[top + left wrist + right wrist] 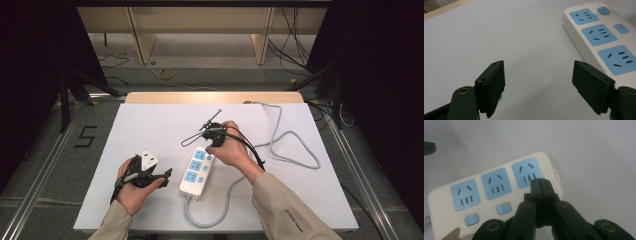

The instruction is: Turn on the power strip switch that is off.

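Observation:
A white power strip (pixel 197 173) with three blue sockets and blue switches lies on the white table (pixel 150 130), front of centre. My right gripper (pixel 210 146) is shut with nothing between its jaws. Its closed tips (pixel 540 181) hang just over the strip's (pixel 496 183) far socket, beside two blue switches (pixel 503 208). My left gripper (pixel 165 177) rests low at the strip's left and points toward it. Its jaws (pixel 537 72) stand wide open over bare table, with the strip (pixel 599 35) just beyond the right jaw. Whether the right tips touch the socket I cannot tell.
The strip's grey cable (pixel 292 150) loops across the right half of the table and curls near the front edge (pixel 210 217). A black cable (pixel 252 150) trails from the right gripper. Behind the table are a wooden edge (pixel 215 97) and floor cables.

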`<act>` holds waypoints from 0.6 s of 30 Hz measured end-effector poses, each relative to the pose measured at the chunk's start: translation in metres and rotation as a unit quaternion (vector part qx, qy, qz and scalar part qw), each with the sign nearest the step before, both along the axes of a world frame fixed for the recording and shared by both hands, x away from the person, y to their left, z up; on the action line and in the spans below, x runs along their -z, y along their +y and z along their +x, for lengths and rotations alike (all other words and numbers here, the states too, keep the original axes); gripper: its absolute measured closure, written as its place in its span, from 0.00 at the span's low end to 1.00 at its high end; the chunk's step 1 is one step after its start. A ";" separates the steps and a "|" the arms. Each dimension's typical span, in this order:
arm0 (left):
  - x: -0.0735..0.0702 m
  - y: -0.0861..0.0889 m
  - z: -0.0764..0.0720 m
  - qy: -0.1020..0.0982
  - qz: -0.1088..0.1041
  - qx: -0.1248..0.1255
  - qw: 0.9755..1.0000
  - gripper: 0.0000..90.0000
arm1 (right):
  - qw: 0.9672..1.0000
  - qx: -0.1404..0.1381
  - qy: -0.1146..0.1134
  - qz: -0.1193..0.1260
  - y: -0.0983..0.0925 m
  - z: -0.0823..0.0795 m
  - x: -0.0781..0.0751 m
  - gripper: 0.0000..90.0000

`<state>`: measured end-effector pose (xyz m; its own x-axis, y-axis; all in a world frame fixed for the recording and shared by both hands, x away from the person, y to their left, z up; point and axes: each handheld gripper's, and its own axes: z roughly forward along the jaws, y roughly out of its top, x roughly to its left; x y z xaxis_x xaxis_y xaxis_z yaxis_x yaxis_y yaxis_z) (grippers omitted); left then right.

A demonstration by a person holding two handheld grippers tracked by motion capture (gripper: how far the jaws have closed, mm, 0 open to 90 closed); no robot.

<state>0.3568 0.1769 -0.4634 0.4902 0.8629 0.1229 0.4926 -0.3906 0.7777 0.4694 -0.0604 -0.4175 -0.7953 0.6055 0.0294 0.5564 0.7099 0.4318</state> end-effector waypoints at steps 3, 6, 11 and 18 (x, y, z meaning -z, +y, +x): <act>0.000 0.000 0.000 -0.001 -0.001 -0.001 1.000 0.29 | 1.000 0.004 0.002 -0.002 0.002 0.001 0.002 1.00; 0.000 0.000 0.000 -0.001 -0.001 -0.002 1.000 0.29 | 1.000 0.002 0.006 -0.006 0.002 0.002 0.004 1.00; 0.000 0.000 0.000 0.000 0.001 0.000 1.000 0.29 | 1.000 0.002 0.008 -0.012 0.003 0.002 0.008 1.00; 0.000 0.000 0.000 0.000 0.001 0.001 1.000 0.29 | 1.000 0.003 0.011 -0.019 0.006 0.003 0.012 1.00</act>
